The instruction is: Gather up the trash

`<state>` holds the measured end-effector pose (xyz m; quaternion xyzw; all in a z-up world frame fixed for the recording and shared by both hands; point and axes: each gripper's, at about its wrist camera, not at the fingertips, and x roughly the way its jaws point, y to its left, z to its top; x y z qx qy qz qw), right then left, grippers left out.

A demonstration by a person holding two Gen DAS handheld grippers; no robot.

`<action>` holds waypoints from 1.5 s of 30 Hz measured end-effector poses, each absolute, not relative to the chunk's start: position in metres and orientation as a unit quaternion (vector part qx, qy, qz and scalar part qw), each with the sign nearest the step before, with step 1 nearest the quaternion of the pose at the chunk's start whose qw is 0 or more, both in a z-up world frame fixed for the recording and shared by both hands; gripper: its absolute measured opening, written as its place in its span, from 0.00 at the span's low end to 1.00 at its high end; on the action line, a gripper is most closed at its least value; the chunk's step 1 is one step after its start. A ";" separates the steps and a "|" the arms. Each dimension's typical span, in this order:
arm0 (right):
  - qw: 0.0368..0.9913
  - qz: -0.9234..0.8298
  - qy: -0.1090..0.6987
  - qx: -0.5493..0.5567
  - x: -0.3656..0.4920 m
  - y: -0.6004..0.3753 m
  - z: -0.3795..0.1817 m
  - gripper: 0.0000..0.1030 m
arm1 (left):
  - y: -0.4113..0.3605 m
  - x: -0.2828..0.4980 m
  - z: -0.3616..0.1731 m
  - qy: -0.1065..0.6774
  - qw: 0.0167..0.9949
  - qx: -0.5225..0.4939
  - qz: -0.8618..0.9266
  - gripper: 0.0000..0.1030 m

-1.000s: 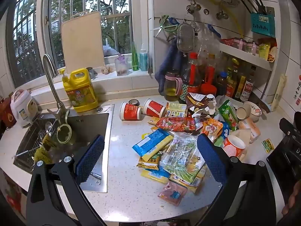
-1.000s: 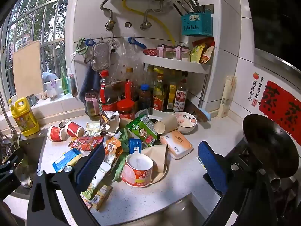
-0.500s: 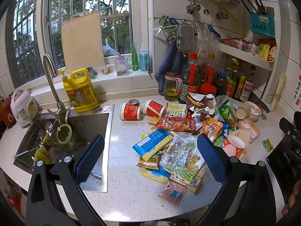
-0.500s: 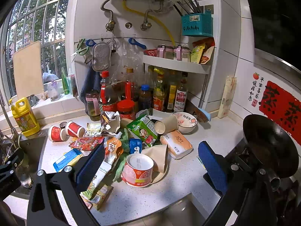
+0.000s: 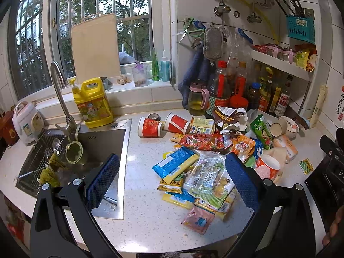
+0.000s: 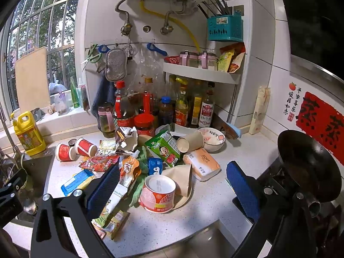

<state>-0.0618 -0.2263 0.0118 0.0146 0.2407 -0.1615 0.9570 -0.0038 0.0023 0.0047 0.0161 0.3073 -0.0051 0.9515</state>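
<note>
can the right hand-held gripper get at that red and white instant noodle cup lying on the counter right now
Probably yes. The right hand-held gripper is open and empty, and the noodle cup lies on its side straight ahead between the fingers, its near side uncovered; only a brown paper cup leans behind it.

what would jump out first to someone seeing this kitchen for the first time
The heap of snack wrappers spread over the white countertop grabs the eye first, with two red paper cups lying on their sides at its far edge near the sink. Next comes the bright yellow detergent jug behind the sink by the window. Both the left gripper and the right gripper hang open above the mess, holding nothing.
</note>
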 end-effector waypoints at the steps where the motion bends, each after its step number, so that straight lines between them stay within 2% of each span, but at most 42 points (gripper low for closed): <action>1: 0.957 -0.162 0.241 0.015 -0.062 -0.226 0.012 0.95 | 0.002 -0.004 0.005 0.307 0.951 0.016 -0.005 0.94; 45: 0.957 -0.162 0.242 0.014 -0.066 -0.222 0.017 0.95 | 0.006 -0.006 0.003 0.307 0.951 0.015 -0.006 0.94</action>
